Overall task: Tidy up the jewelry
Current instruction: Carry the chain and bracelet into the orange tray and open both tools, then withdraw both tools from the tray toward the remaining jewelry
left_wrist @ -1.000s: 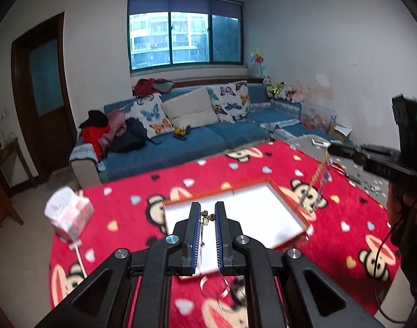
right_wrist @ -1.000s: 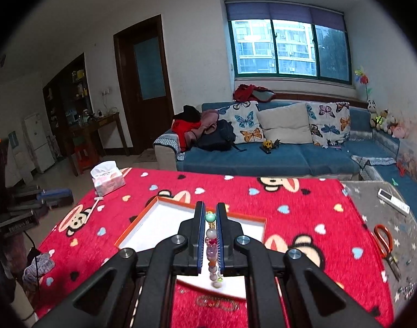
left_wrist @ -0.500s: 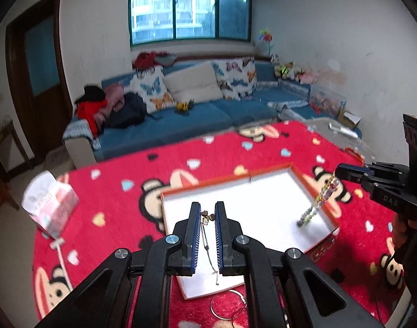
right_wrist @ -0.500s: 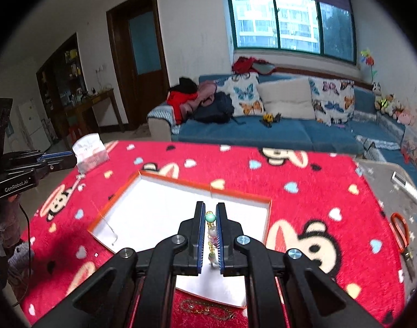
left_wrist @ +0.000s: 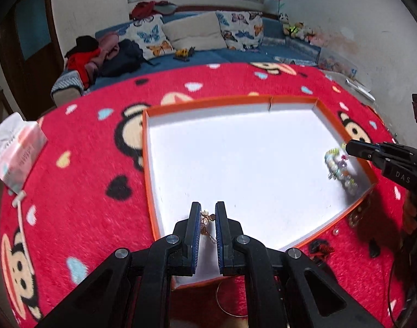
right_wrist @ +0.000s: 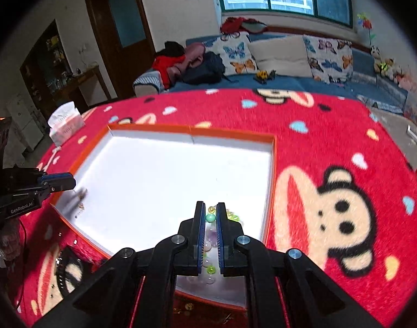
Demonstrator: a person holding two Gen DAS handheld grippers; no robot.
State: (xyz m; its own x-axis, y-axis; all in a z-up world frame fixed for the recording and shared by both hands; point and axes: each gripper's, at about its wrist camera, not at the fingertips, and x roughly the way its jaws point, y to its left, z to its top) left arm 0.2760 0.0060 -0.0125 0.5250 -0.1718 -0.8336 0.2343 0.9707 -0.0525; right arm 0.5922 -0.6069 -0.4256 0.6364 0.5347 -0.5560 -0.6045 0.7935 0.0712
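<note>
An orange-rimmed tray with a white floor lies on the red cartoon cloth. My left gripper hangs low over the tray's near edge, shut on a thin gold necklace with a small pendant. In the right wrist view the left gripper is at the tray's left side, the necklace dangling onto the floor. My right gripper is shut on a bead bracelet of pale, green and purple beads. From the left wrist view the right gripper holds the bracelet, which piles in the right corner.
A tissue box stands on the cloth left of the tray. A thin metal ring and a small red tasselled piece lie in front of the tray. A dark bracelet lies near its left corner. A blue sofa is behind.
Both grippers have come down and tilted toward the tray. The bead bracelet's lower end now rests on the tray floor, and the necklace hangs just above or onto it.
</note>
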